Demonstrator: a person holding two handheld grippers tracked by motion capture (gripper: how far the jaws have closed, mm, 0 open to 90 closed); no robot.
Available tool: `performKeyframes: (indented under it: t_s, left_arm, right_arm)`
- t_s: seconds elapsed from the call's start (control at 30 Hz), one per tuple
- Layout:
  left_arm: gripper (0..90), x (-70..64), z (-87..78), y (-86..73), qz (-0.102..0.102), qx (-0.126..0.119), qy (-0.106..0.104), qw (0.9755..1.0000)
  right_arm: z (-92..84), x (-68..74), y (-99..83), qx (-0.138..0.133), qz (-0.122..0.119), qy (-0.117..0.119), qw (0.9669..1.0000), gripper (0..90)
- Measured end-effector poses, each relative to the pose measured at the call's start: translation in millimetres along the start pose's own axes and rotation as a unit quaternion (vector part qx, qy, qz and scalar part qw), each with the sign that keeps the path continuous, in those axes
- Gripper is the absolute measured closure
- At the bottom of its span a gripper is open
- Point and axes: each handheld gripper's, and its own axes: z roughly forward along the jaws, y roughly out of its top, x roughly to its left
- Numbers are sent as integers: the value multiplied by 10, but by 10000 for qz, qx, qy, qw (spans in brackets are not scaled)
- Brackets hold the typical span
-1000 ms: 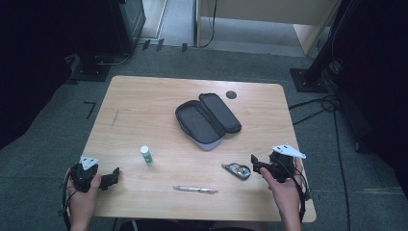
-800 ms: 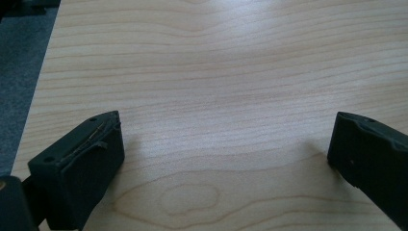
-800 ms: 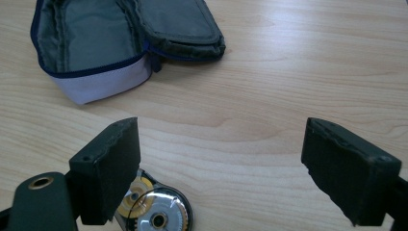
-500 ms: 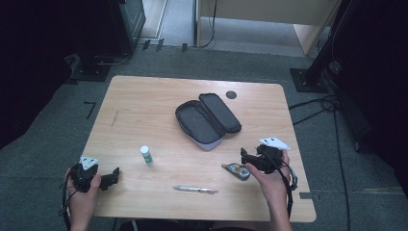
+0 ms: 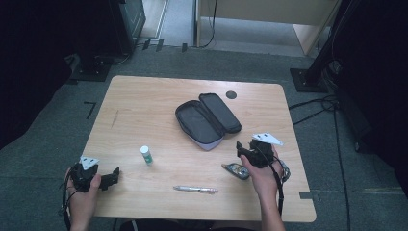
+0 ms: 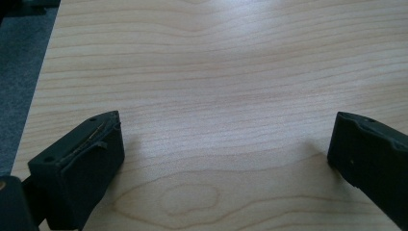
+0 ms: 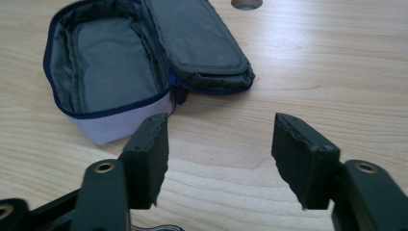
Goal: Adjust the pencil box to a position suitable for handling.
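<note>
An open black pencil case [image 5: 207, 120] with a grey lining lies in the middle of the wooden table [image 5: 144, 101]; in the right gripper view the pencil case [image 7: 115, 62] is just beyond the jaws. My right gripper [image 5: 243, 151] hovers right of the case, above a small dark and silver object [image 5: 235, 170]. In its own view the right gripper [image 7: 221, 159] is open; its jaws have just been closing, with bare wood between them. My left gripper [image 5: 113, 175] rests near the front left corner. In its own view the left gripper [image 6: 223, 144] stands wide open over bare wood.
A small white tube with a green cap [image 5: 146, 155] stands left of the case. A silver pen [image 5: 195, 189] lies near the front edge. A dark round hole [image 5: 231, 95] sits in the tabletop behind the case. Grey carpet and dark stands surround the table.
My right hand has moved left along the table, from the right edge to a spot over the small dark object beside the case. The left hand has stayed put.
</note>
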Motion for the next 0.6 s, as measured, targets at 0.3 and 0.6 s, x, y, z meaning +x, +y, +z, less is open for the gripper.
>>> performKeyframes:
  t_s: [0.3, 0.6]
  left_arm:
    - [0, -1, 0, -1, -6, -2, 0, 10000]
    - [0, 0, 0, 0, -2, 1, -2, 10000]
  right_arm:
    - [162, 88, 9, 116, 220, 93, 9996, 501]
    - [289, 170, 34, 74, 502, 215, 9985, 550]
